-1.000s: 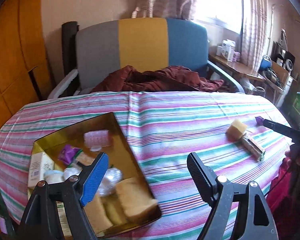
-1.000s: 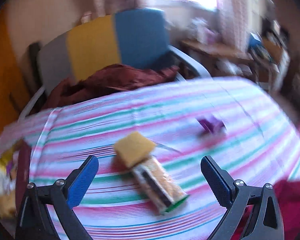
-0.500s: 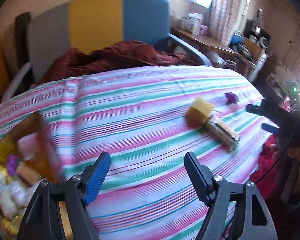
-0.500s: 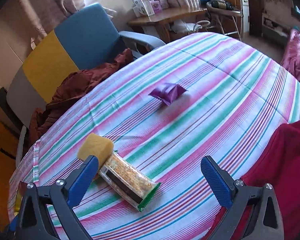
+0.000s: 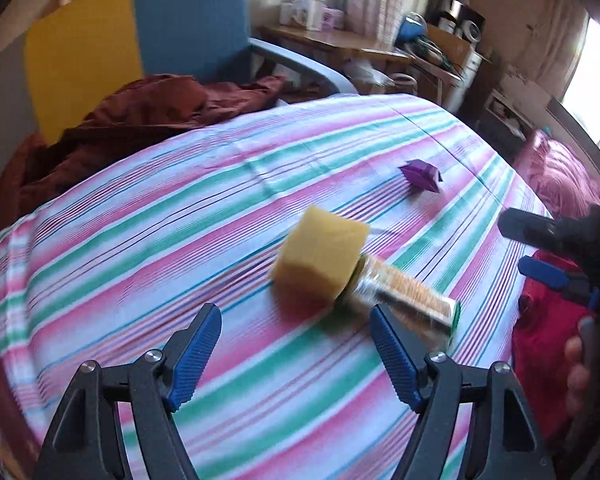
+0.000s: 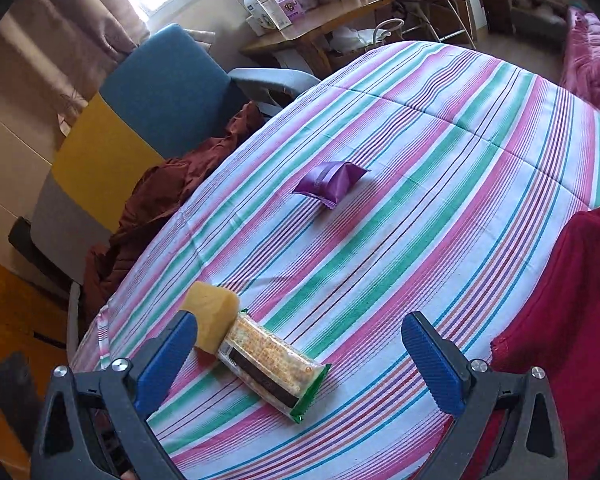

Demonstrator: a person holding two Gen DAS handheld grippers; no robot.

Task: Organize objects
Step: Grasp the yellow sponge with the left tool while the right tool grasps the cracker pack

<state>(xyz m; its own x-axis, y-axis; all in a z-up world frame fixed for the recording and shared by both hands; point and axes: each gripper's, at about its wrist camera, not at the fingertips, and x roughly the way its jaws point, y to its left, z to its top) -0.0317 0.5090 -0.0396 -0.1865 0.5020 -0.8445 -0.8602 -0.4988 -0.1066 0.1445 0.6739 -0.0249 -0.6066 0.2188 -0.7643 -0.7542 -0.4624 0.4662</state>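
Observation:
A yellow sponge block (image 5: 320, 258) lies on the striped tablecloth (image 5: 180, 216), touching a clear-wrapped cracker packet (image 5: 404, 302) with a green end. A small purple packet (image 5: 422, 174) lies farther back. My left gripper (image 5: 296, 354) is open and empty, just short of the sponge and cracker packet. In the right wrist view my right gripper (image 6: 300, 354) is open and empty, with the cracker packet (image 6: 272, 368) between its fingers, the sponge (image 6: 210, 316) by the left finger and the purple packet (image 6: 330, 182) beyond. The right gripper also shows in the left wrist view (image 5: 540, 248).
A chair (image 5: 140, 40) with yellow and blue back holds a dark red cloth (image 5: 140, 120) behind the table. A cluttered wooden desk (image 6: 320, 28) stands at the back. Red fabric (image 6: 572, 312) lies at the table's right edge.
My left gripper has swung right, away from the gold box of snacks, toward the sponge and cracker packet. My right gripper has pulled back slightly and turned; both stay open.

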